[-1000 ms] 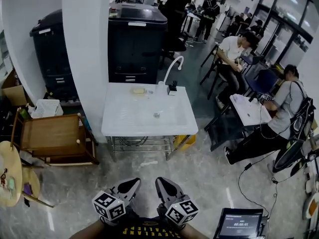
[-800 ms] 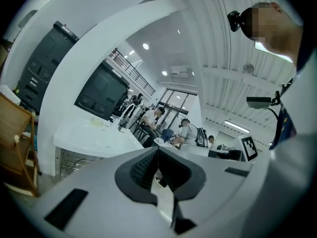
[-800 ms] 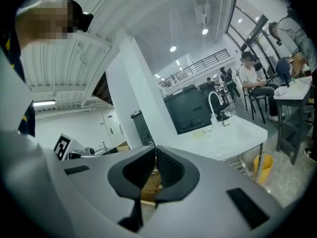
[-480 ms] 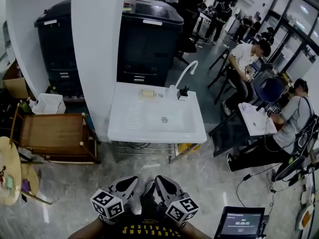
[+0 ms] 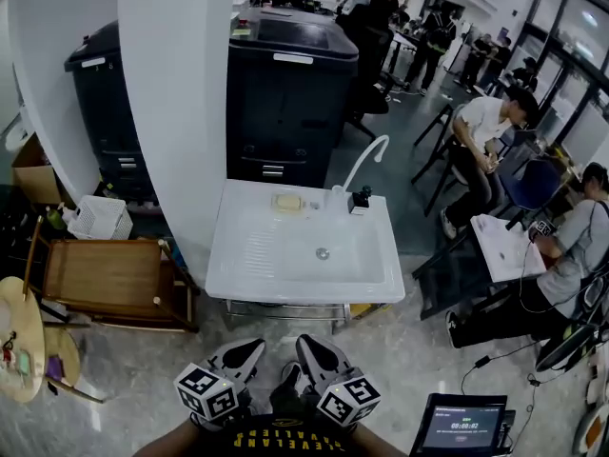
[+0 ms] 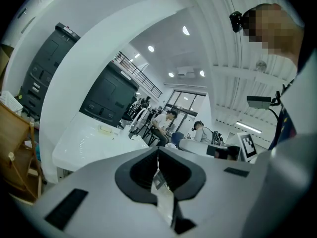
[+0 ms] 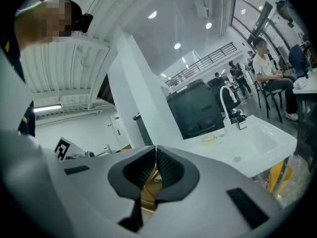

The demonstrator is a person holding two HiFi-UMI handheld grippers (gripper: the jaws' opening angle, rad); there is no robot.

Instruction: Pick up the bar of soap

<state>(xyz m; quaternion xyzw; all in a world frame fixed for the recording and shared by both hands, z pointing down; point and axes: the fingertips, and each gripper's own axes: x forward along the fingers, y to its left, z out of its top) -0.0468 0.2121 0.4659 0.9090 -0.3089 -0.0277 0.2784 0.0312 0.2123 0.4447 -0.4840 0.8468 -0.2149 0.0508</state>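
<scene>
Soap not yet reached, nothing in hand
The left gripper (image 5: 257, 347) and right gripper (image 5: 306, 346) both have their jaws pressed together, empty; the bar of soap (image 5: 287, 202) lies well ahead of the fingertips, on the far rim of the white sink (image 5: 249, 267), near the faucet (image 5: 366, 154). Reaching, opening and gripping all remain

On white sink stand (image 5: 243, 272): soap bar (image 5: 287, 202) at back ledge, beside curved faucet (image 5: 362, 160).

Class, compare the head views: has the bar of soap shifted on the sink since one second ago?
No. The bar of soap still lies on the sink's back ledge, just left of the faucet.
</scene>
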